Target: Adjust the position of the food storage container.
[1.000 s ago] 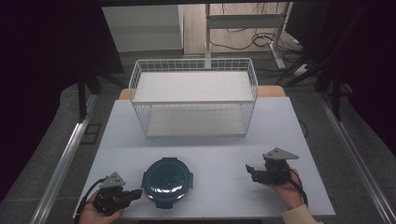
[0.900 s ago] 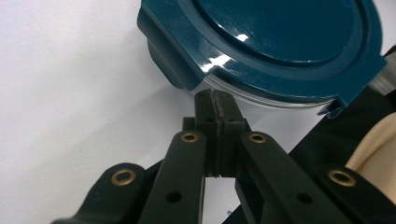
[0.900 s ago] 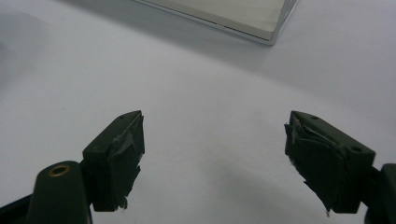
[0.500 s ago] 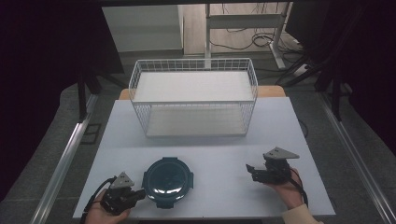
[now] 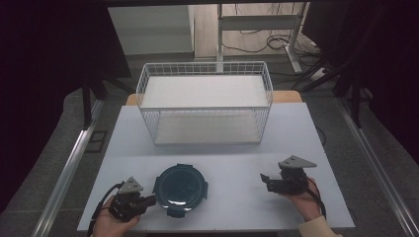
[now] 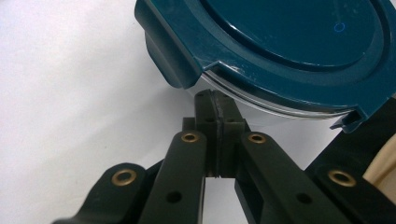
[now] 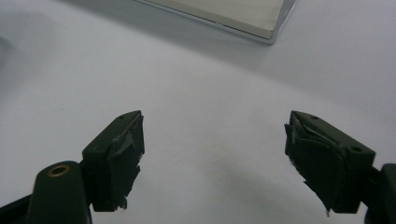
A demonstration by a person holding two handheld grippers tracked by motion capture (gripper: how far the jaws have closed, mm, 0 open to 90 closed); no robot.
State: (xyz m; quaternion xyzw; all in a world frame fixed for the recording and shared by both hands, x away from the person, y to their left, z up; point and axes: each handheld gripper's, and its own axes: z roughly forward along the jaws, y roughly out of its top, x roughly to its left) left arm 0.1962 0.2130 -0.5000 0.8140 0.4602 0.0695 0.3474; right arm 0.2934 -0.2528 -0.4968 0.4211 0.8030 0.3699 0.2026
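Note:
A round container with a dark teal clip-on lid (image 5: 180,189) sits on the white table near its front edge. My left gripper (image 5: 149,199) lies just left of it, tips at its rim. In the left gripper view the jaws are pressed together with nothing between them, and their tips (image 6: 215,100) sit under the lid's edge (image 6: 261,56), beside a side clip. My right gripper (image 5: 266,180) rests on the table at the front right, held by a hand. Its two jaws stand wide apart over bare table (image 7: 212,154).
A white wire basket (image 5: 205,102) stands at the back middle of the table (image 5: 237,163), open at the top. Its lower frame corner (image 7: 273,35) shows ahead of the right gripper. Dark floor and metal rails flank the table.
My left gripper has slid right along the front edge until its tips reach the lidded container. The right gripper and the container have stayed where they were.

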